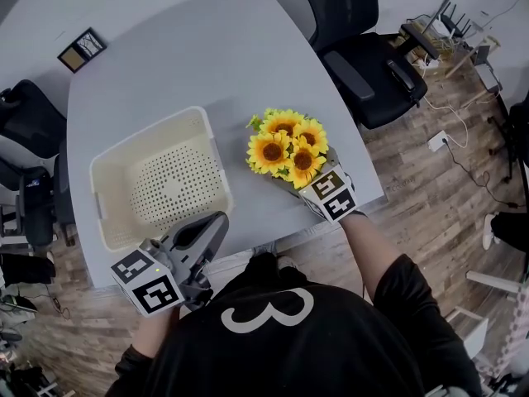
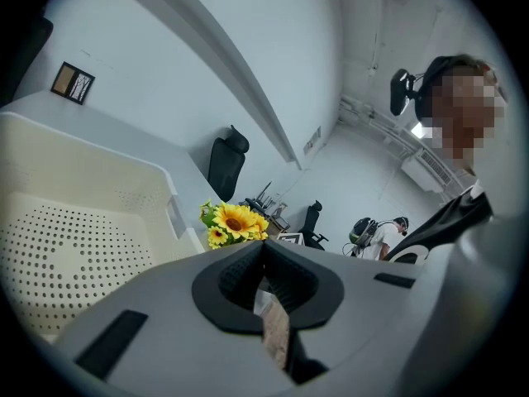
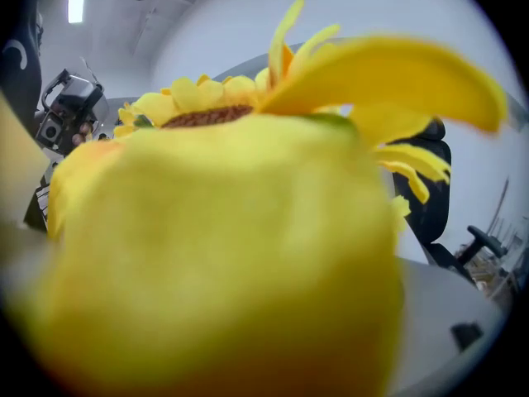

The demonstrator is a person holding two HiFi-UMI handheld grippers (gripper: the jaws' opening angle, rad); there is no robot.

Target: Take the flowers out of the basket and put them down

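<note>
A bunch of yellow sunflowers (image 1: 287,145) stands heads-up over the grey table (image 1: 207,56), just right of the cream perforated basket (image 1: 149,131), which has nothing in it. My right gripper (image 1: 312,180) is tucked under the near side of the bunch and holds it there. Blurred petals of the flowers (image 3: 231,246) fill the right gripper view and hide the jaws. My left gripper (image 1: 216,222) hangs at the table's front edge, near the basket's front right corner, shut with nothing in it. Past its tip (image 2: 264,251) the left gripper view shows the basket (image 2: 83,180) and the flowers (image 2: 235,220).
A small framed picture (image 1: 81,50) lies at the table's far left corner. A black office chair (image 1: 372,64) stands off the right side and another (image 1: 29,118) off the left. Cables and a socket strip lie on the wooden floor at right.
</note>
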